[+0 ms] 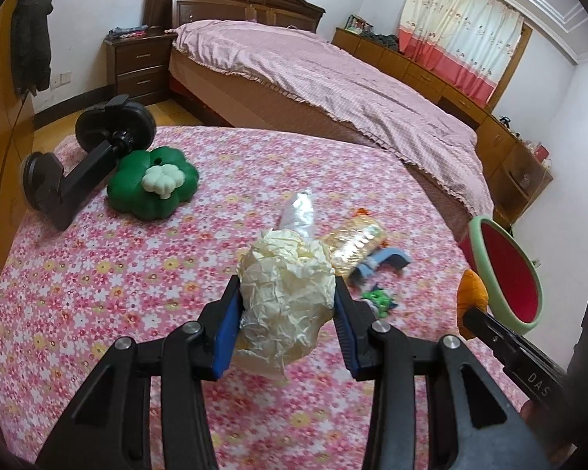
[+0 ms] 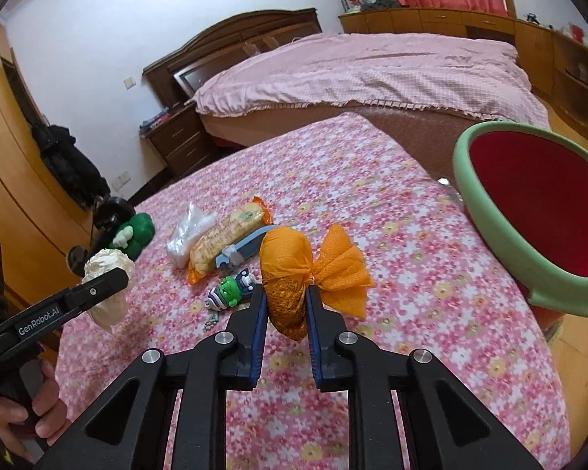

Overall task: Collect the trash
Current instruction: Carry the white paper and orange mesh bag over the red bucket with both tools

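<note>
Two hand-held grippers each grip a piece of trash above a table covered in a pink floral cloth (image 1: 117,274). The left gripper (image 1: 288,309) is clamped on a crumpled ball of cream-coloured paper (image 1: 284,293), which sits squarely between its blue pads and bulges out above and below them, clear of the cloth. The right gripper (image 2: 286,309) is squeezed tight on an orange mesh net wad (image 2: 288,274), pinched at its lower half, with a fan of loose netting flaring out to the right of the fingers. A round bin with a pale green rim and red inside (image 2: 529,211) stands off the table's right edge, near the orange wad. Left on the cloth beyond both tools are a clear plastic wrapper (image 2: 190,235), a long snack packet with orange ends (image 2: 227,235), a blue-and-grey clip-shaped object (image 2: 247,248) and a small green-headed toy figure (image 2: 229,291), all lying close together. A green flower-shaped plastic object with a white centre (image 1: 153,182) rests farther left, beside a black suction-cup mount (image 1: 78,156). A person's hand (image 2: 23,419) holds the left tool's handle.
</note>
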### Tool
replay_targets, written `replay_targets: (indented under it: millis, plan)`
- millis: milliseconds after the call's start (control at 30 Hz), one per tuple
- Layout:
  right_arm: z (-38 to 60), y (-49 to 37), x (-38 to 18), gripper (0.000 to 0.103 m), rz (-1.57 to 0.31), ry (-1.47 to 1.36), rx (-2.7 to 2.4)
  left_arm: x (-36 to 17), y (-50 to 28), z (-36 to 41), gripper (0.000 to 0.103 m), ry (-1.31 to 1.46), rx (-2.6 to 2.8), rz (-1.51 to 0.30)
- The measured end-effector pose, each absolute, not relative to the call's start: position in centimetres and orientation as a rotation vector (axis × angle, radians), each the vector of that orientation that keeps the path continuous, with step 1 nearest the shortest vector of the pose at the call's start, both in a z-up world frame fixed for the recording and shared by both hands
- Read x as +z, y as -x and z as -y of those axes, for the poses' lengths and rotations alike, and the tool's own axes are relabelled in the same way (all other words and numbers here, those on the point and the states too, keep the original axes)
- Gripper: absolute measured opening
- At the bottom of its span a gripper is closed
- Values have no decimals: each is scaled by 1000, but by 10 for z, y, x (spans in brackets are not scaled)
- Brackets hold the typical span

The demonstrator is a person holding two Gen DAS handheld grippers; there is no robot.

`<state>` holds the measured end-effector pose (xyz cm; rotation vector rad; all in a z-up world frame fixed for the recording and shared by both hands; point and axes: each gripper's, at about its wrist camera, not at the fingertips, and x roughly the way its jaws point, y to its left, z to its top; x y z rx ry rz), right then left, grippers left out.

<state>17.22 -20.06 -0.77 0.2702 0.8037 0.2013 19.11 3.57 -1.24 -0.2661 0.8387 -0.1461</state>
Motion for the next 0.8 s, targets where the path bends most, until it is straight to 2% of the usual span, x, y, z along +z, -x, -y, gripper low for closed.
replay_targets:
  millis: [800]
  plan:
    - [290,-121,15,19,-687,-419,110,15,-185,70,43,187,-390,-873]
